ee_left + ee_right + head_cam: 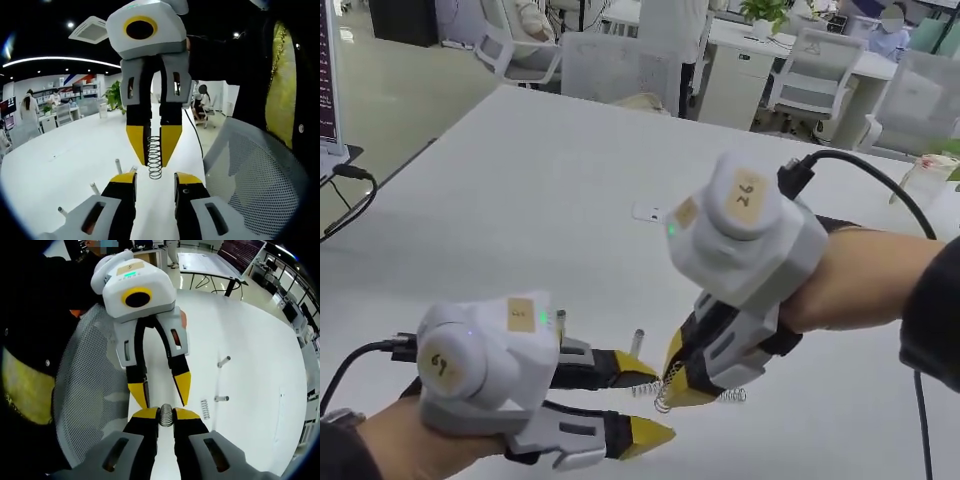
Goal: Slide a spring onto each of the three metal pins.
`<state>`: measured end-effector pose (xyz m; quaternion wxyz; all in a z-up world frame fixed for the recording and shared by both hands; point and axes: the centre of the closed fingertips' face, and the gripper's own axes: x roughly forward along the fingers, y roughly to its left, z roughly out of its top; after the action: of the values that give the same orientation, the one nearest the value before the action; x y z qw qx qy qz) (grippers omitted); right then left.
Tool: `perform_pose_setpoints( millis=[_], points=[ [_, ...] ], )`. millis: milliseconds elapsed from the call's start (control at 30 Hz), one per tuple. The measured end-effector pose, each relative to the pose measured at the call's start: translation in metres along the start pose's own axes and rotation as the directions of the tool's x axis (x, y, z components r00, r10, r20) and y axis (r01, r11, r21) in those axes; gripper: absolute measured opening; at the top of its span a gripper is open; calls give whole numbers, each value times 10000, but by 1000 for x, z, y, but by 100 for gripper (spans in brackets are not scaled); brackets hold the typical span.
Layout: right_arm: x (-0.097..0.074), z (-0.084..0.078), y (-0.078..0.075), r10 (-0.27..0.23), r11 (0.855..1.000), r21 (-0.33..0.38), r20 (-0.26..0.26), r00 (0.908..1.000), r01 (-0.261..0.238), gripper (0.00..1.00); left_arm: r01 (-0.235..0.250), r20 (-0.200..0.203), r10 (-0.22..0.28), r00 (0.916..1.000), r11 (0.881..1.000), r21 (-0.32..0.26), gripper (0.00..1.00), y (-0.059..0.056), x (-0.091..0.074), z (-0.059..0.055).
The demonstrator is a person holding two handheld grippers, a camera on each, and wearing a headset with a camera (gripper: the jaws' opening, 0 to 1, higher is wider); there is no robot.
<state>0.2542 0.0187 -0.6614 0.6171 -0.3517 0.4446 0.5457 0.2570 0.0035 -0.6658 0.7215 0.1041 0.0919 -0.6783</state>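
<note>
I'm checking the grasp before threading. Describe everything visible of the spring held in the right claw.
The thin silvery wire coil spring is clamped lengthwise between the yellow tips of the right claw, which is shut on it. Its coils look even and unbent. One end sticks out past the tips, toward the open left claw. Whether that end touches the white table is unclear.

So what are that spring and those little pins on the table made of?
The spring looks like bare steel wire: grey, slightly shiny, thin open coils. The pins are probably metal too: smooth, pale, silvery rods, though too small to be sure.
</note>
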Motion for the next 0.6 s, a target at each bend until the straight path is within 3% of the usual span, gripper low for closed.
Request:
perform_pose_setpoints(
  millis=[600],
  points=[
    [-9,-14,-14,-329,9994,133,-172,9993,332,8,-257,-248,252,9994,9994,-229,35,8,-11,-8]
  ],
)
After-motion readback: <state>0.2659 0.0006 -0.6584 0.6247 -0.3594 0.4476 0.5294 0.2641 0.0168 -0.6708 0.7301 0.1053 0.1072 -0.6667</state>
